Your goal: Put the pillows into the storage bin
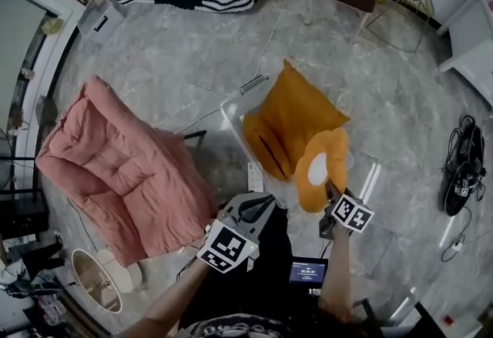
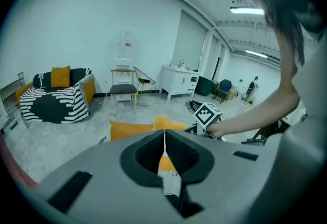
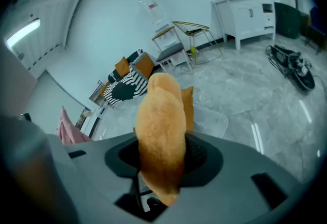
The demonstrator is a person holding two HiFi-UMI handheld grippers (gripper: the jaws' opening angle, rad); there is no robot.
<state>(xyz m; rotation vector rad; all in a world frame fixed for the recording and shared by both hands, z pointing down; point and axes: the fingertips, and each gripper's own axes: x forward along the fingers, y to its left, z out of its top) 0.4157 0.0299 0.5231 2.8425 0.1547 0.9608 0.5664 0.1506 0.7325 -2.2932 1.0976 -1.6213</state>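
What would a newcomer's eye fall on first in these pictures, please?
The big orange square fabric pillow standing upright in the clear plastic storage bin at mid-floor stands out most. Beside it, nearer the person, the right claw grips a round fuzzy orange pillow with a white centre. A pink quilted lounge chair fills the left.

bright even room light, cool bluish cast, ceiling strip lights (image 2: pixel 247 10) a bit blown out, heavy fisheye bend at edges, dark corners, round orange pillow (image 3: pixel 159 136) blurry up close
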